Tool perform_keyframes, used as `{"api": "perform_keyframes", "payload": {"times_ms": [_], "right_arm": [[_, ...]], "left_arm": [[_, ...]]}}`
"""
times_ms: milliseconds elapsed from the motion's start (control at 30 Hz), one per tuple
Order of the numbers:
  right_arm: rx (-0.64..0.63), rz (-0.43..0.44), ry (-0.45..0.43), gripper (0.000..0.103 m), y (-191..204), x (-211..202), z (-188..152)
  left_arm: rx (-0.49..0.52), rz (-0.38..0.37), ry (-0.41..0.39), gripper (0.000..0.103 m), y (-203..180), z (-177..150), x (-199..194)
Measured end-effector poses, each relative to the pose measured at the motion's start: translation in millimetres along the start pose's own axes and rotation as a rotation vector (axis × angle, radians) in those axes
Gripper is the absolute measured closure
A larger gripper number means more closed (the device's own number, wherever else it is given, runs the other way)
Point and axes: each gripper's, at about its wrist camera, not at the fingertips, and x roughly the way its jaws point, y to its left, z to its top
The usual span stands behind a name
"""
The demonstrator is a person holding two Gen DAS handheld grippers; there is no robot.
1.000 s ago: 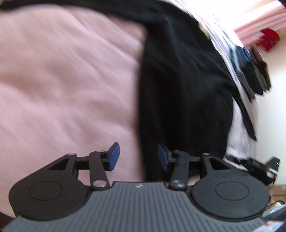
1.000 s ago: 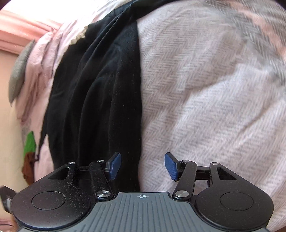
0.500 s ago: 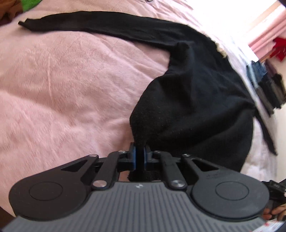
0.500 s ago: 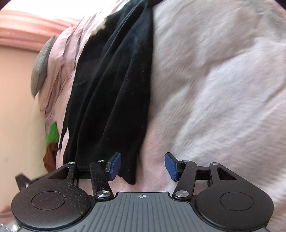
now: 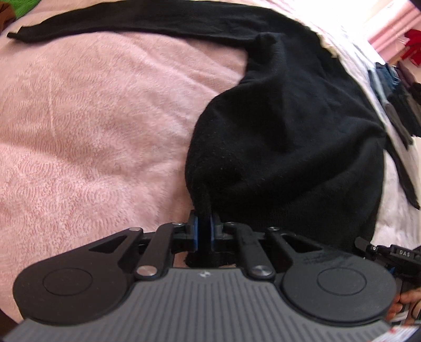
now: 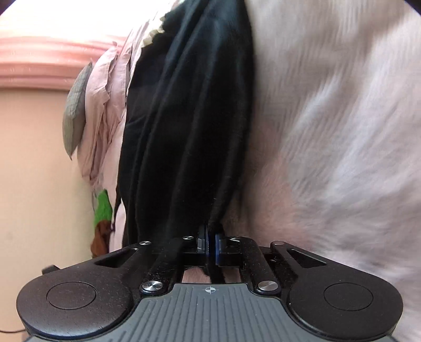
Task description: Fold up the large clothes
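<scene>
A black sweater [image 5: 289, 126] lies on a pink fleece blanket [image 5: 92, 131]; one long sleeve [image 5: 126, 25] stretches away to the upper left. My left gripper [image 5: 203, 223] is shut on the sweater's near hem corner, and the cloth bunches up from the blue pads. In the right wrist view the same black sweater [image 6: 189, 118] hangs in folds down to my right gripper [image 6: 210, 236], which is shut on its edge. The right gripper's body [image 5: 389, 255] shows at the lower right of the left wrist view, with a hand [image 5: 405, 305] below it.
A pile of dark clothes [image 5: 400, 89] lies at the far right on a pale blanket [image 6: 329, 118]. Pink curtains [image 6: 47, 60] and a crumpled pink garment [image 6: 105, 105] are at the left of the right wrist view, with a grey cushion [image 6: 75, 110] and green cloth [image 6: 102, 207].
Both grippers were open a second ago. The left closed on the sweater's hem half a second ago and has lifted it slightly; the right has just closed on the sweater's edge.
</scene>
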Motion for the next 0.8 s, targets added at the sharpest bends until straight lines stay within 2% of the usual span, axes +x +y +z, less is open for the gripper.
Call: {"api": "perform_keyframes", "payload": {"times_ms": [100, 167, 233, 300, 433, 467, 533, 600, 667, 700, 800], "right_arm": [[-0.046, -0.018, -0.019, 0.103, 8, -61, 15], [-0.110, -0.081, -0.005, 0.103, 14, -96, 24], [-0.180, -0.151, 0.019, 0.103, 18, -111, 30], [-0.226, -0.214, 0.043, 0.103, 12, -104, 30], [-0.247, -0.348, 0.107, 0.103, -13, -71, 15], [-0.246, -0.378, 0.124, 0.103, -13, -65, 14], [-0.263, -0.422, 0.162, 0.099, -2, -60, 19], [-0.333, -0.505, 0.189, 0.073, 16, -64, 28], [-0.451, -0.578, 0.146, 0.064, 40, -71, 36], [-0.510, -0.587, 0.101, 0.064, 52, -75, 41], [-0.632, -0.536, -0.055, 0.064, 82, -73, 61]], "left_arm": [[0.019, -0.072, 0.016, 0.097, -12, -13, -17], [0.050, -0.123, 0.016, 0.097, -27, -27, -26], [0.040, -0.153, 0.018, 0.096, -38, -38, -24], [0.043, -0.123, 0.021, 0.096, -45, -50, -14], [0.069, -0.012, 0.045, 0.094, -48, -61, 13], [0.096, -0.002, 0.046, 0.094, -51, -61, 12], [0.214, 0.061, 0.061, 0.090, -65, -59, 6], [0.293, 0.109, 0.072, 0.084, -74, -55, -4], [0.304, 0.138, 0.063, 0.085, -79, -45, -19], [0.302, 0.137, 0.037, 0.083, -82, -38, -26], [0.307, 0.118, -0.058, 0.082, -91, -11, -35]]}}
